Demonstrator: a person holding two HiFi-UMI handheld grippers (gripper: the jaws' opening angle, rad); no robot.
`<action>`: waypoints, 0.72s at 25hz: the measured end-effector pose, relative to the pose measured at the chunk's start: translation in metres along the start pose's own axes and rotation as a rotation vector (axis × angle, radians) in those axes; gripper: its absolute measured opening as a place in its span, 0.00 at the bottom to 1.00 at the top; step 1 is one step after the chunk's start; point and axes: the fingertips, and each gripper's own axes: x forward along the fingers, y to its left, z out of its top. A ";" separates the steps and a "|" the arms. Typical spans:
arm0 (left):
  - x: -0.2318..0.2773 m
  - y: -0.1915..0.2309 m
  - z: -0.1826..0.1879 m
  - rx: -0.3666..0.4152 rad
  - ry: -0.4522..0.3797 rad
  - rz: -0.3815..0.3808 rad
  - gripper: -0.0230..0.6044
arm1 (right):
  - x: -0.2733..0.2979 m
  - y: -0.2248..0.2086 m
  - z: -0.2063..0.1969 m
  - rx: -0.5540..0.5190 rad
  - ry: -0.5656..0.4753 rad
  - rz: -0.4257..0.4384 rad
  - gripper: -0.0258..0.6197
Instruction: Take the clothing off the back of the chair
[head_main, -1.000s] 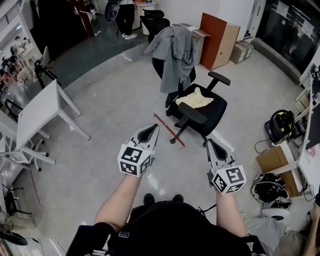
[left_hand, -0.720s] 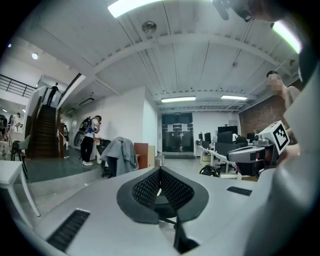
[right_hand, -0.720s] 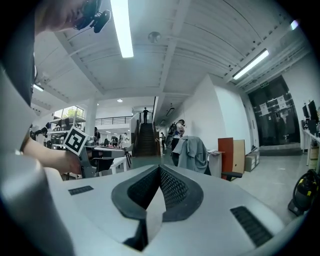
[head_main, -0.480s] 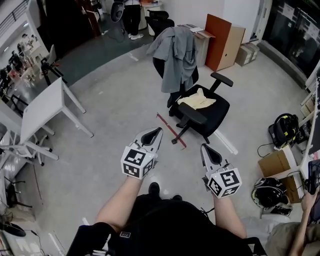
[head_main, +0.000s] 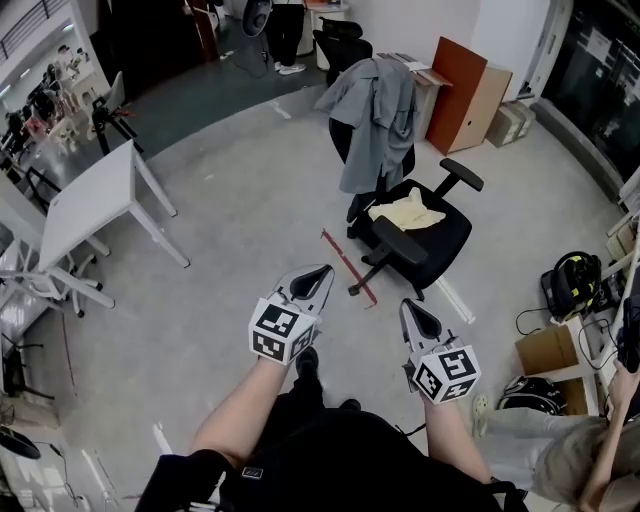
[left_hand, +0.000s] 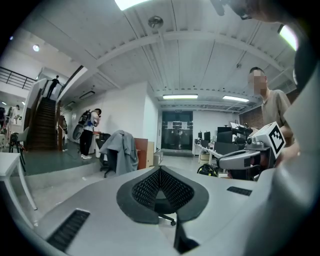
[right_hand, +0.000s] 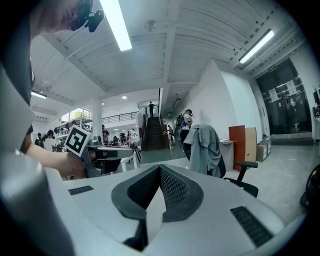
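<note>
The grey garment (head_main: 375, 115) hangs over the backrest of the black office chair (head_main: 445, 245), draped from the top edge down the back to about seat level. The chair stands on the floor (head_main: 240, 200) with its seat facing the lower right of the head view. A cream cloth (head_main: 408, 210) lies crumpled on the seat.

Both tools are held low in front of the person, well apart from the chair and touching nothing. The left hand-held gripper (head_main: 320, 270) has its jaws pressed together with nothing between them. From it the garment lies ahead and a little to the right, across a stretch of bare floor. In the left gripper view (left_hand: 160, 172) the garment (left_hand: 122, 150) shows small and far off, to the left of the closed tips.

The right hand-held gripper (head_main: 408, 306) is also closed and empty. It is the nearer of the two to the chair, with the wheeled base just ahead of its tips in the head view, yet clear of it. The garment lies ahead of it and slightly to the left there. In the right gripper view (right_hand: 159, 172) the garment (right_hand: 205, 147) appears above and right of the joined tips, with one chair armrest (right_hand: 246, 165) further right.

A thin red strip (head_main: 345, 265) lies on the floor between the left tool and the chair base. A brown board (head_main: 468, 80) stands behind the chair.
</note>
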 end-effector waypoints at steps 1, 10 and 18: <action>0.003 0.009 0.000 -0.005 -0.002 0.001 0.04 | 0.010 -0.001 0.001 0.000 0.006 0.000 0.06; 0.054 0.132 0.012 -0.023 -0.025 0.000 0.04 | 0.142 -0.005 0.032 -0.027 0.020 0.016 0.06; 0.097 0.207 0.022 -0.011 -0.024 -0.042 0.04 | 0.226 -0.026 0.049 -0.023 0.034 -0.041 0.06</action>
